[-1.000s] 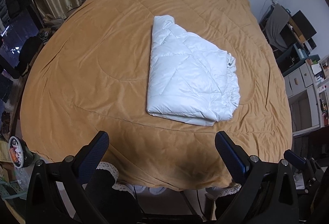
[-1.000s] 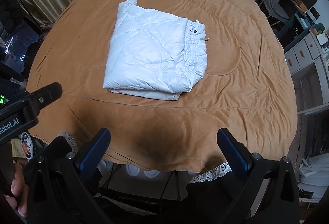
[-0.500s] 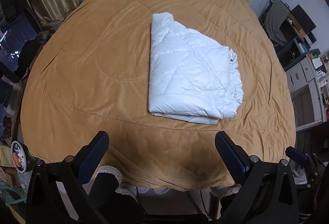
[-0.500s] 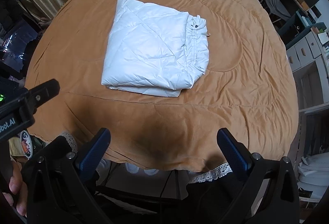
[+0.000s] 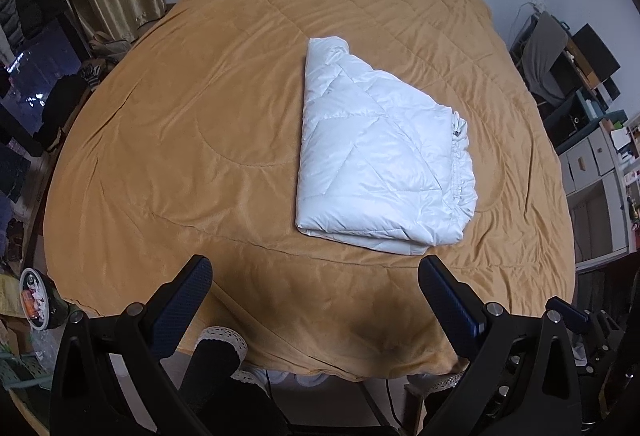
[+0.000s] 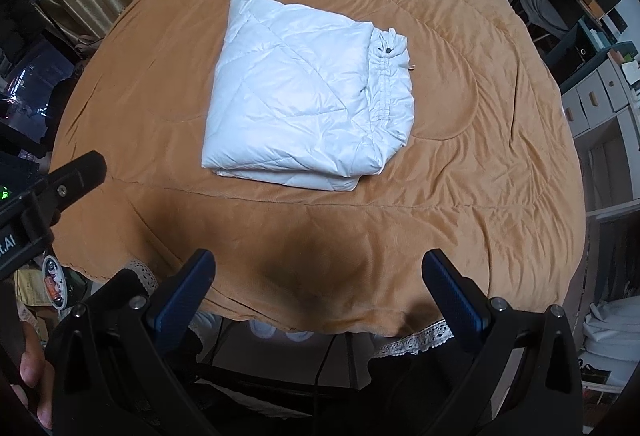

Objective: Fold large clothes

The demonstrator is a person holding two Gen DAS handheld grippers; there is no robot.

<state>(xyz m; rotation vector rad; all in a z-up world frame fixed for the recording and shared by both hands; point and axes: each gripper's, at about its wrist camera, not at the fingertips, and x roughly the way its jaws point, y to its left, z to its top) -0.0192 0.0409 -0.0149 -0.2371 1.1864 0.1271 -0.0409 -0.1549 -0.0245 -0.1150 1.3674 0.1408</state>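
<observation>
Left wrist view: the white quilted jacket lies folded into a compact bundle on the bed, a little toward its right edge and nearer the foot than the head. It looks puffy, light and soft, with a slick shell that would likely slide and spring open; a grip should probably pinch all layers at the thick folded edge nearest the foot. Its long axis runs roughly from foot to head, narrowing toward the head. The left gripper hovers over the foot edge, fingers spread wide, holding nothing.

Right wrist view: the jacket shows its gathered drawcord hem facing the bed's right edge, stacked layers visible at the near edge. The right gripper is likewise wide apart and empty, well apart from the jacket.
</observation>
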